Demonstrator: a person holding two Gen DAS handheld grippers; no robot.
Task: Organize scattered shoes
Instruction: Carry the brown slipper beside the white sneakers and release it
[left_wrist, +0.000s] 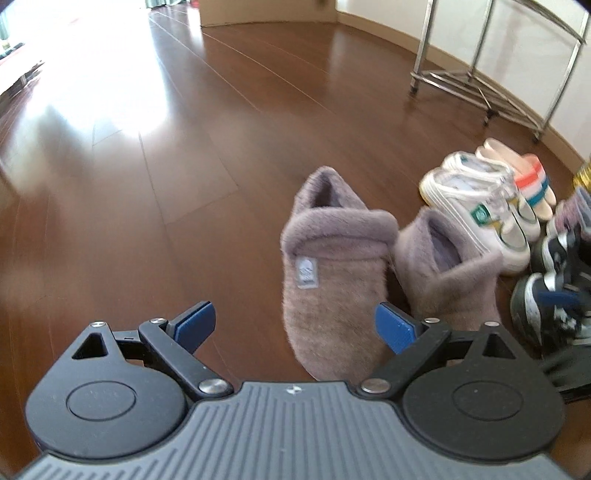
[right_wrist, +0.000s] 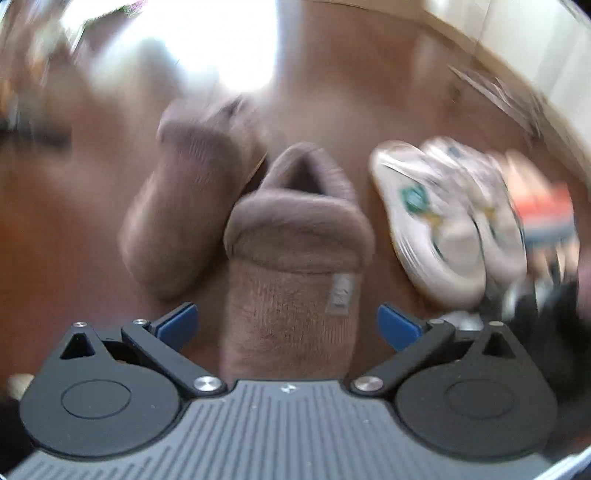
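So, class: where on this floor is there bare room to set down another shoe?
Bare wood floor lies left of the fuzzy slippers. Crowded right: white sneakers, striped slides, dark sneakers, packed together.

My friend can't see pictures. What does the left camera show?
Two fuzzy mauve slippers sit side by side on a brown wooden floor, just ahead of the open left gripper. White sneakers and striped slides line up to their right.

Both wrist views low, close over the wood floor (left_wrist: 221, 110), facing forward along spread fingers; shared ground: two plush slippers (left_wrist: 328, 258) (right_wrist: 295, 258) and white sneakers (left_wrist: 476, 206) (right_wrist: 436, 221); right view blurred.
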